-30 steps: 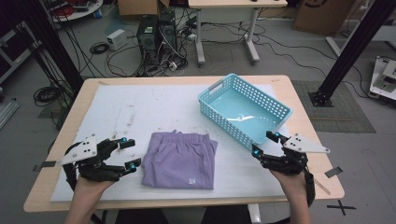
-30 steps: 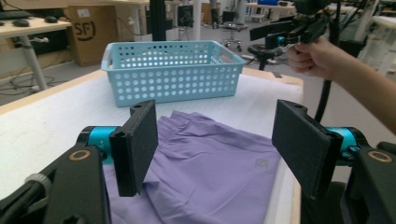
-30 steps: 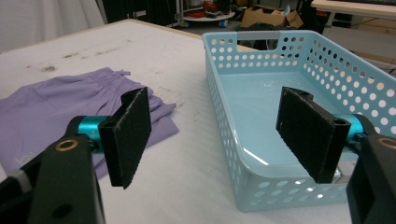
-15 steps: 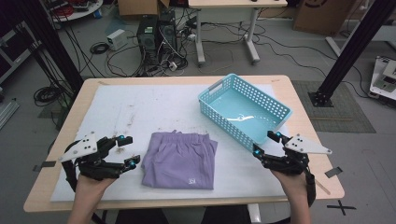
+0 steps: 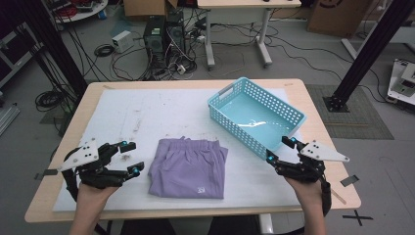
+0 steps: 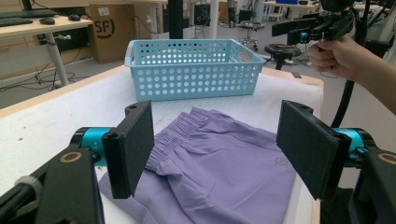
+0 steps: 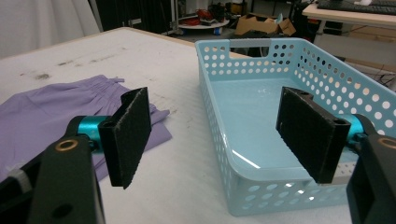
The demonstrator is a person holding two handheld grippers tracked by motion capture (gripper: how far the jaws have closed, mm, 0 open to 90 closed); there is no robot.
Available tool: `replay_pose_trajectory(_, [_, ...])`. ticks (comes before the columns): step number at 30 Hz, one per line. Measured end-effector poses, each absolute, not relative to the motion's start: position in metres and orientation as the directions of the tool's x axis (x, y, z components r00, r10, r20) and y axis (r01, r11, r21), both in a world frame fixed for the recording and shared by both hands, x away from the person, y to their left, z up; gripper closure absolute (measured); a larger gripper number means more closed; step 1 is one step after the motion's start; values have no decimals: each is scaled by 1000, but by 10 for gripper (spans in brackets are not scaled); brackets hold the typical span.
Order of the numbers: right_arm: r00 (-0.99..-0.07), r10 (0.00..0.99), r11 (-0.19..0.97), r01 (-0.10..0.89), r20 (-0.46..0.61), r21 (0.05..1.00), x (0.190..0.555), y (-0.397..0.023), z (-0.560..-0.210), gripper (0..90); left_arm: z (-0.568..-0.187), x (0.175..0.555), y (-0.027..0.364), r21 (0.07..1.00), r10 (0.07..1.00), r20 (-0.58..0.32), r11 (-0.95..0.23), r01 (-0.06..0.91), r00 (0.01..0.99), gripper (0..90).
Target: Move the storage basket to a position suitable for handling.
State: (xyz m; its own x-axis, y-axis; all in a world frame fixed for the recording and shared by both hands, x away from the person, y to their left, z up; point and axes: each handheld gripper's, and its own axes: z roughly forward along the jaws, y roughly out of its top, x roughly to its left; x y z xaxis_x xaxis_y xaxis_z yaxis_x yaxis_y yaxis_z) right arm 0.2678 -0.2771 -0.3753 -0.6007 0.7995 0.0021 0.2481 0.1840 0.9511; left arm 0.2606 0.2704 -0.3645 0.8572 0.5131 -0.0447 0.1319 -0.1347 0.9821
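on the table the folded purple shorts [image 5: 188,167] lie untouched beside the empty blue basket [image 5: 256,116], left gripper [image 5: 129,156] and right gripper [image 5: 279,149] both wide open, holding nothing, packing not yet begun.

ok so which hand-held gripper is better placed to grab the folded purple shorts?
Probably the left hand-held gripper: its open jaws face the purple shorts right beside them. The right hand-held gripper, also open, sits by the blue basket, farther from the shorts.

Lab, computer tower [image 5: 157,36], tangled floor cables [image 5: 122,68] (black frame posts)
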Motion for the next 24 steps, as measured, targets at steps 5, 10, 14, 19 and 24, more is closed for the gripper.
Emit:
replay_pose_trajectory(5, [-600, 800, 182, 248, 3, 952, 267, -278, -375, 270, -364, 261, 270, 982, 505, -47, -136, 133, 862, 277])
replay_pose_trajectory(10, [-591, 807, 175, 244, 3, 954, 267, -280, -374, 270, -365, 261, 270, 982, 506, -46, -136, 132, 861, 277])
replay_pose_trajectory(14, [-576, 818, 162, 248, 11, 955, 267, -281, -374, 271, -365, 261, 270, 982, 509, -52, -131, 137, 859, 277])
replay_pose_trajectory(19, [-564, 826, 147, 247, 19, 958, 266, -285, -374, 270, -366, 262, 271, 981, 512, -49, -135, 136, 857, 277])
replay_pose_trajectory(24, [-557, 830, 143, 250, 22, 958, 266, -287, -374, 271, -367, 261, 272, 981, 511, -54, -133, 140, 858, 277])
